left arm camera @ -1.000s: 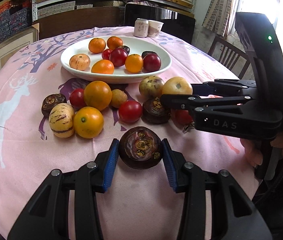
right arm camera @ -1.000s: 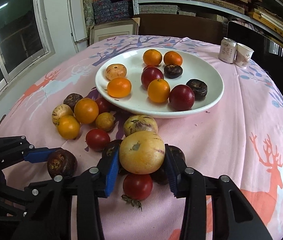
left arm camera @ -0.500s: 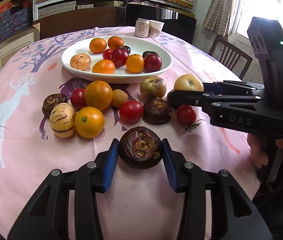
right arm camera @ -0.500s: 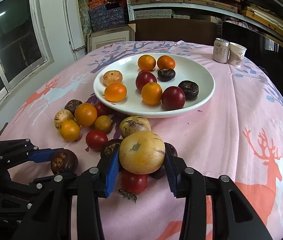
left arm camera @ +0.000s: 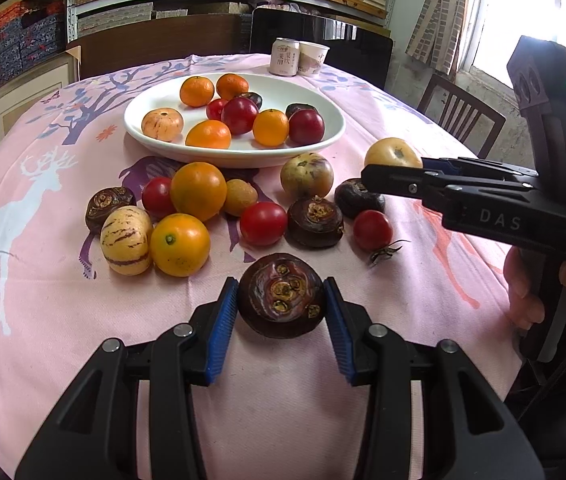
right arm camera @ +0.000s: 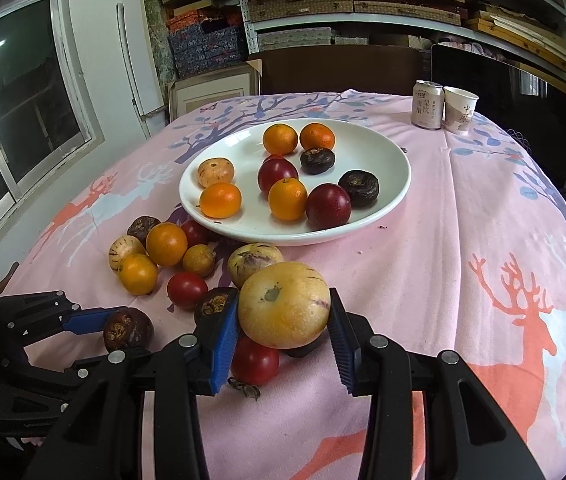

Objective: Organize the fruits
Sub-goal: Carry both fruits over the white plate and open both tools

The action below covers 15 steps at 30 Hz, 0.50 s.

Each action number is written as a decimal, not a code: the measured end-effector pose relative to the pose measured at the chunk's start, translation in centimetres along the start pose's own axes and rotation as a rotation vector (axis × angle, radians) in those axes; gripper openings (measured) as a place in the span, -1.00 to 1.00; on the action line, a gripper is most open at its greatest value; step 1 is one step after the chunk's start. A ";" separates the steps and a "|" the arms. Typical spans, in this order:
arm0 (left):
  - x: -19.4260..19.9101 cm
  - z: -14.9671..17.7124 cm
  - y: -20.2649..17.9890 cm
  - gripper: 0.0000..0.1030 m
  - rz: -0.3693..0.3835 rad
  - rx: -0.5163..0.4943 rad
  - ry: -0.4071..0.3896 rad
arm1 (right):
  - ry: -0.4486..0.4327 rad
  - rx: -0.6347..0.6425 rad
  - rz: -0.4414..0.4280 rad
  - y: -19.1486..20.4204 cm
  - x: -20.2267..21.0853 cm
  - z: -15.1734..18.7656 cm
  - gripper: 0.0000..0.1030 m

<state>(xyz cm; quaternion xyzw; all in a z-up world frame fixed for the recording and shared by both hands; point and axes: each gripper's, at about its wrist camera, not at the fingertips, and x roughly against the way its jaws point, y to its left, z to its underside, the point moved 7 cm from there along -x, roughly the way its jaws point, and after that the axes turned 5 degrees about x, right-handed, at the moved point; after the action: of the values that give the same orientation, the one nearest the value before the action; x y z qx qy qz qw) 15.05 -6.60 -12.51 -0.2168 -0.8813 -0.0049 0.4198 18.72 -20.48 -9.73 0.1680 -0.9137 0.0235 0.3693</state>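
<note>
The left gripper (left arm camera: 281,312) pinches a dark purple-brown round fruit (left arm camera: 281,295) between its blue-padded fingers (left arm camera: 223,320) over the pink deer-print tablecloth (left arm camera: 43,300), and the right gripper (right arm camera: 284,330) clamps a pale yellow round melon-like fruit (right arm camera: 284,305) above a red tomato (right arm camera: 254,360). Only the left wrist view shows the person's hand (left arm camera: 543,288) on the right tool's handle. Only the right wrist view shows both dark fruits unobstructed on the white oval ceramic plate (right arm camera: 387,148).
</note>
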 end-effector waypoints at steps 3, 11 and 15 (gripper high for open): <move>0.2 -0.1 0.3 -0.18 0.005 0.013 -0.008 | -0.007 -0.005 -0.001 -0.2 0.3 -0.1 -0.18; 1.8 -1.1 1.7 -0.18 0.073 0.111 -0.069 | -0.023 -0.025 0.012 -1.7 1.3 -0.5 -0.18; 2.7 -2.7 2.2 -0.18 0.079 0.125 -0.094 | -0.046 -0.030 0.024 -3.0 2.2 -1.6 -0.18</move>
<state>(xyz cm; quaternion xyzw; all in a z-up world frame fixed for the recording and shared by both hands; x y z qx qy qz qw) 16.39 -4.13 -9.11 -0.2246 -0.8895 0.0770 0.3904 19.23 -23.67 -7.29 0.1520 -0.9240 0.0102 0.3506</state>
